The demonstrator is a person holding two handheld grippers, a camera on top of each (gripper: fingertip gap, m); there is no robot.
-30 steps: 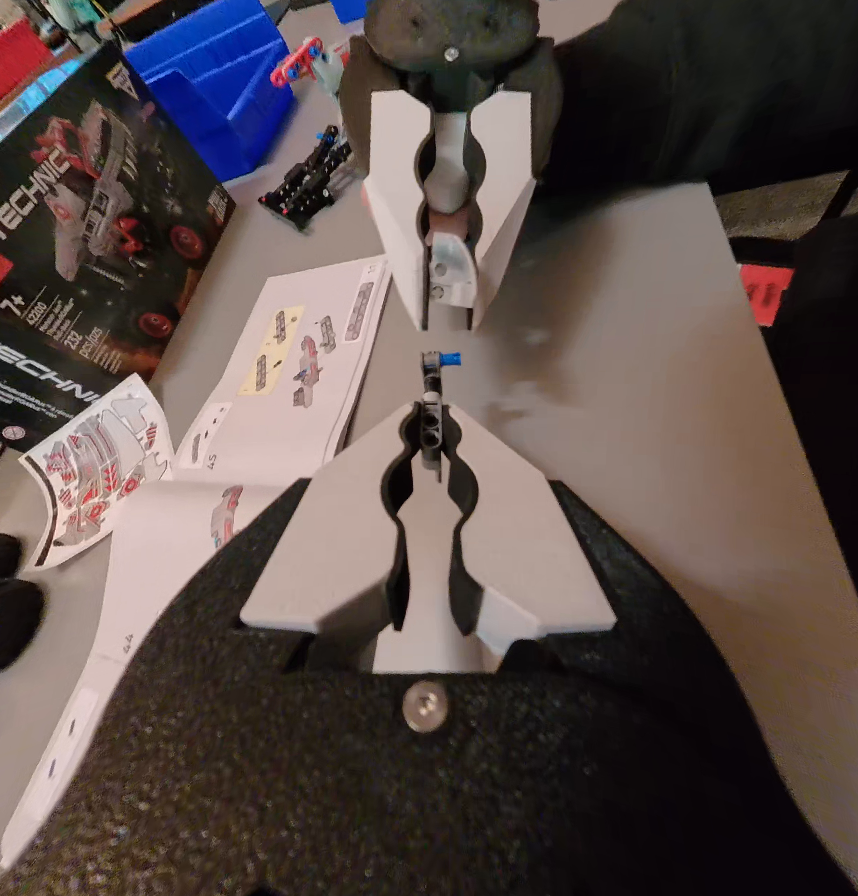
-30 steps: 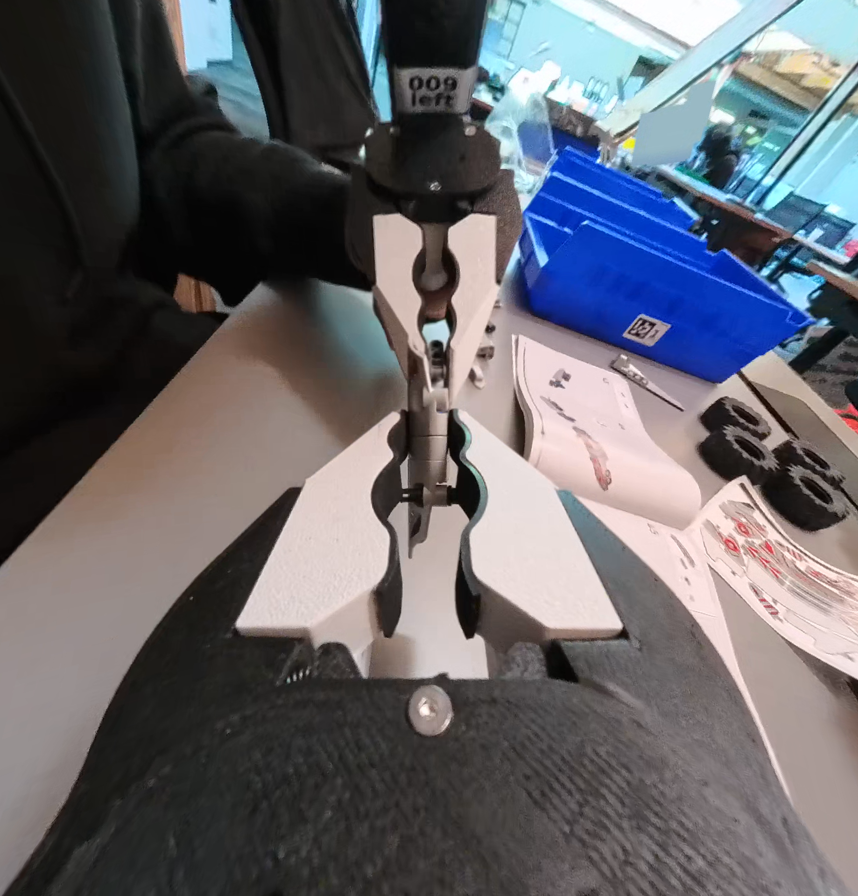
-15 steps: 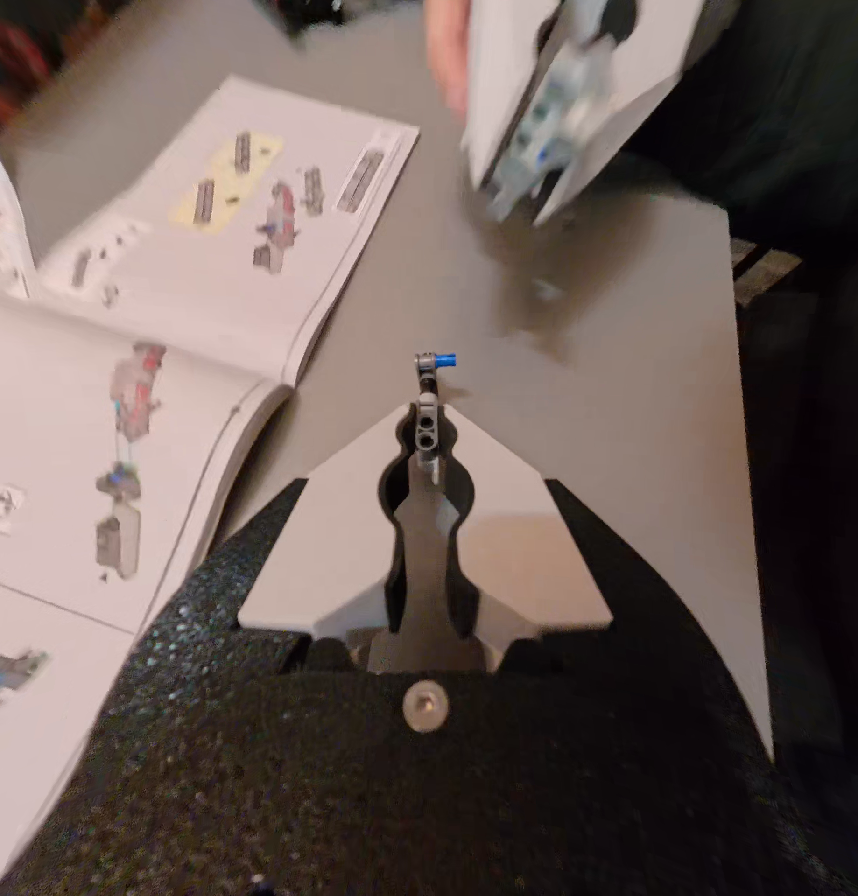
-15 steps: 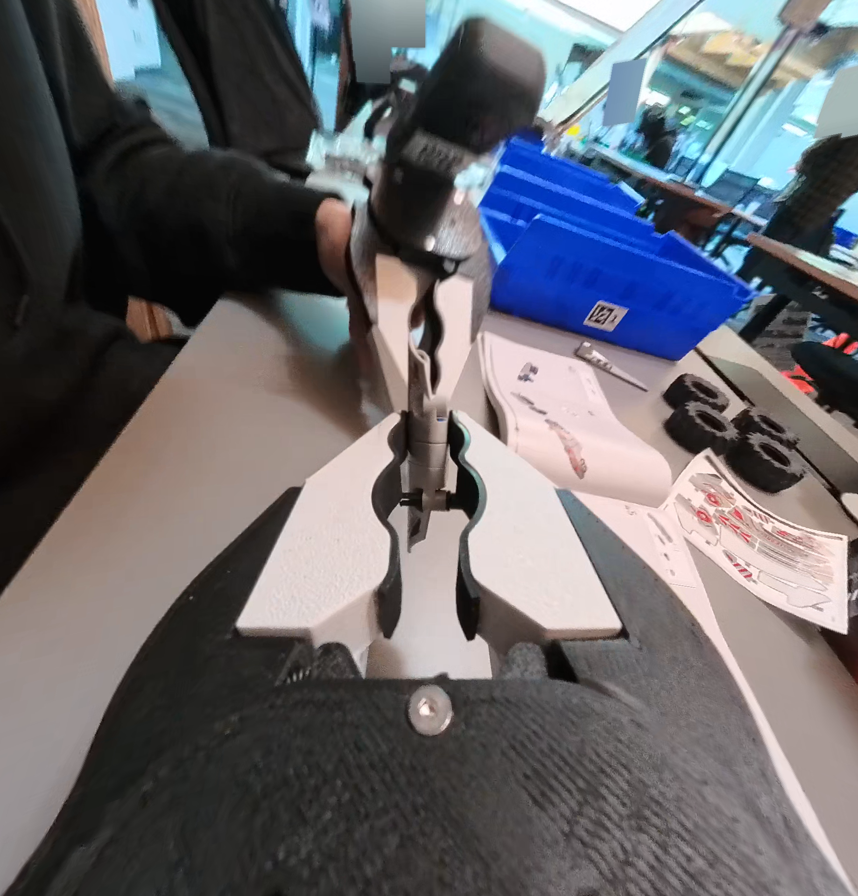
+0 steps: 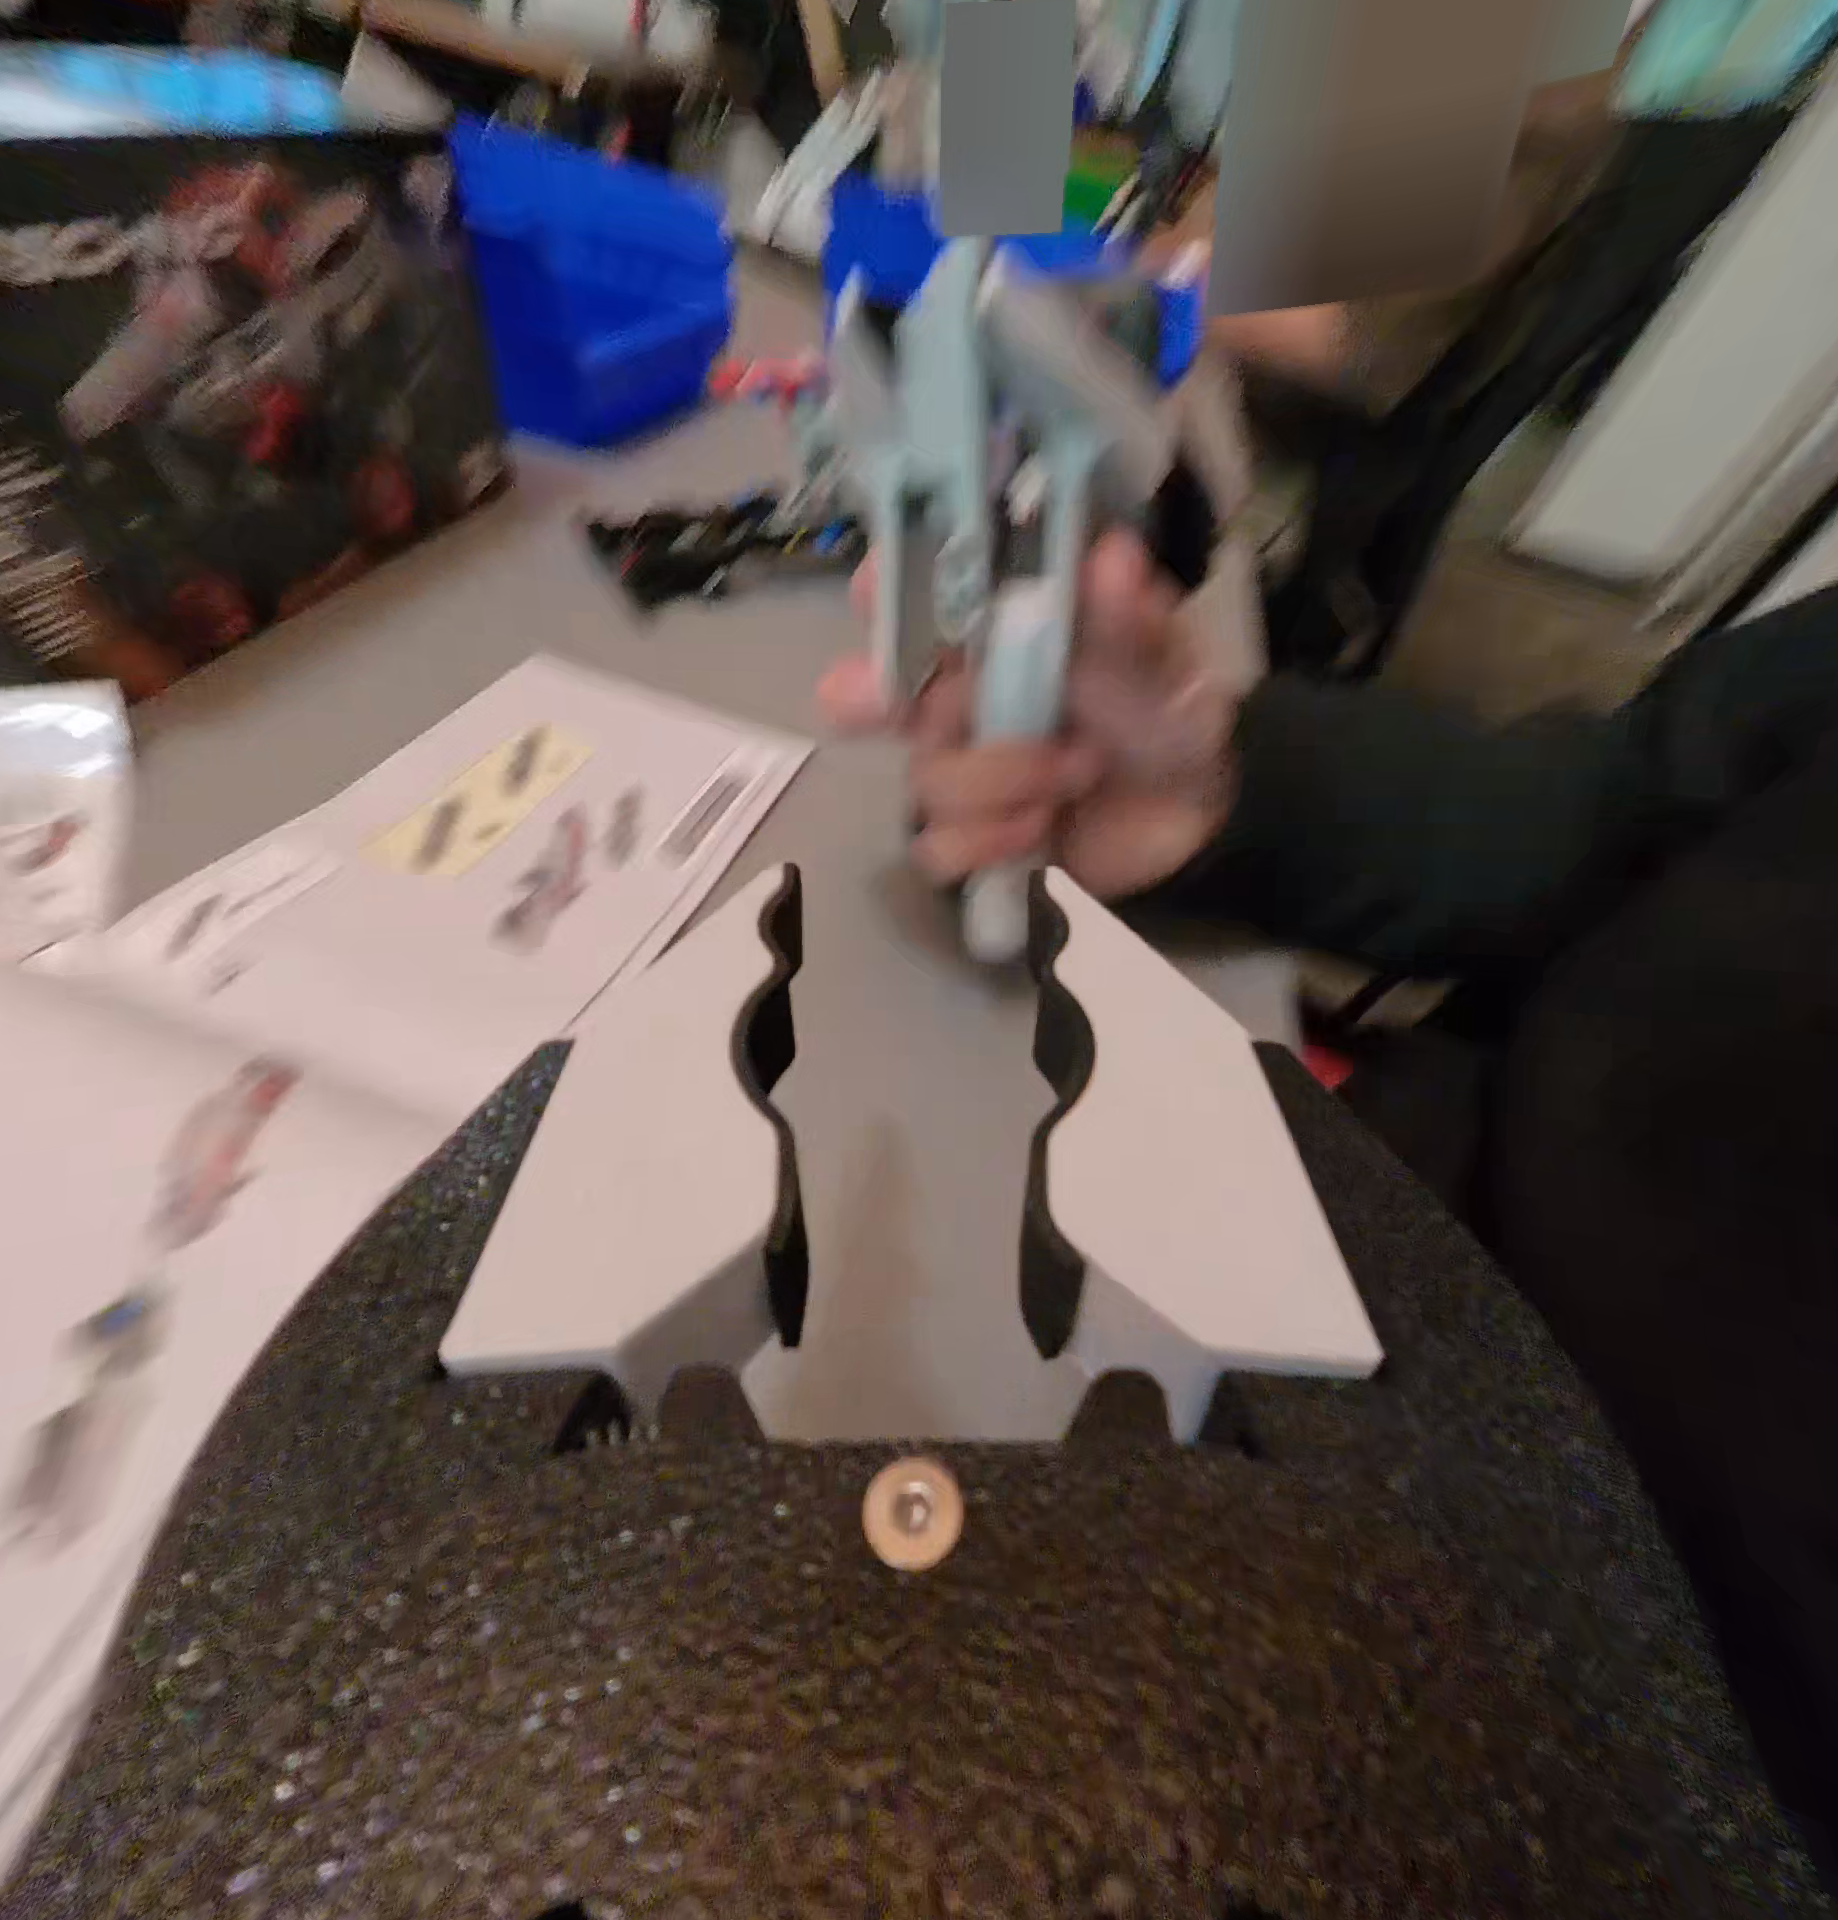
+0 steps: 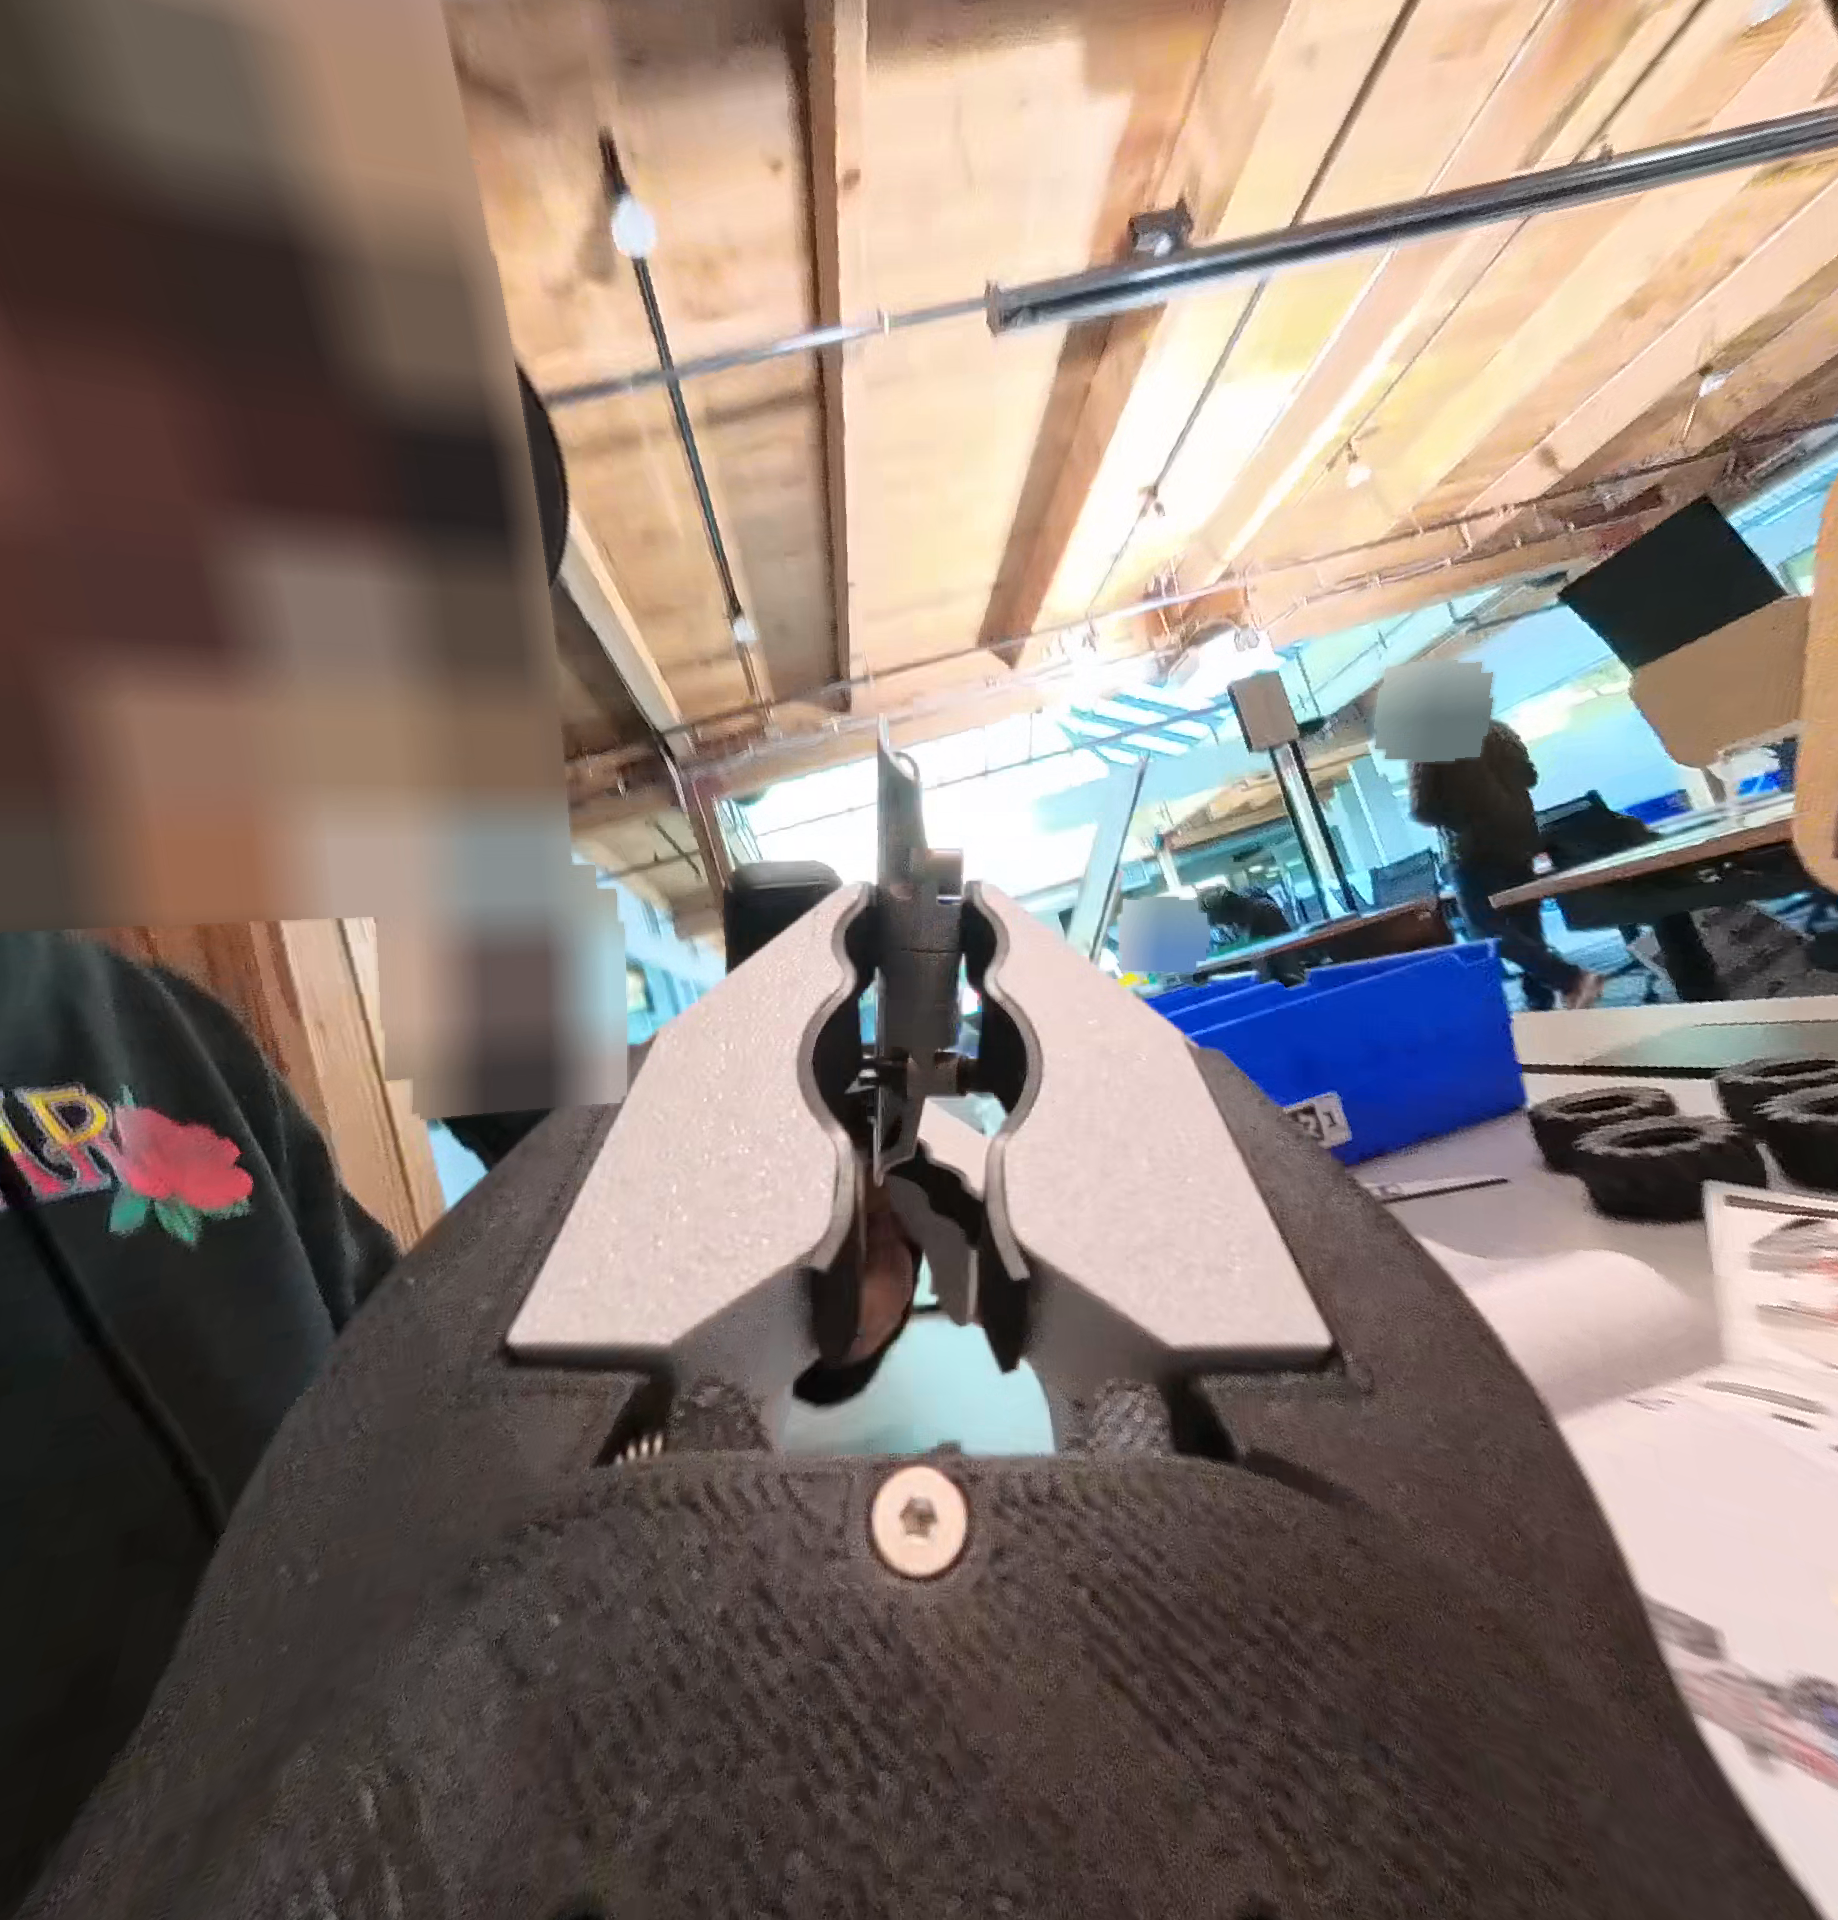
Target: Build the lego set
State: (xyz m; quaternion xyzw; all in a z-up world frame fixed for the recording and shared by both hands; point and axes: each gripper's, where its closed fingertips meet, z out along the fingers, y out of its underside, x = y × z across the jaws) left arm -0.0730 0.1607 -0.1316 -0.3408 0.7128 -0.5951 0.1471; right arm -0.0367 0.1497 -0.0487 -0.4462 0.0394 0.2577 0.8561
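In the left wrist view, the left tool (image 5: 910, 914) stands wide open with nothing between its two grey fingers (image 5: 666, 1143); only the bare grey bench (image 5: 894, 1091) shows in the gap. To the left of it lies the open instruction booklet (image 5: 395, 935), and farther back the dark set box (image 5: 198, 416), a blue bin (image 5: 603, 301) and a small black sub-assembly (image 5: 717, 540) on the bench. Ahead, blurred by motion, a hand (image 5: 1060, 769) holds the right tool upright — its tips point up, away from the bench.

In the right wrist view, the right tool (image 6: 920, 914) is nearly closed on a slim grey lego piece (image 6: 910, 935), which stands up past the fingertips against the bright windows. The view is tilted toward the wooden ceiling. At the right edge I see black tyres (image 6: 1663, 1153), another blue bin (image 6: 1351, 1060) and a printed sticker sheet (image 6: 1808, 1278) on the bench.

The lego piece looks light and stiff, hard plastic with smooth sides, so I think it may twist or slip in a narrow grip. Its small pins seem the weak part — pressing on them sideways could pop them out. In my opinion the best hold is across the flat faces of the beam, near its middle, leaving the end free for joining.
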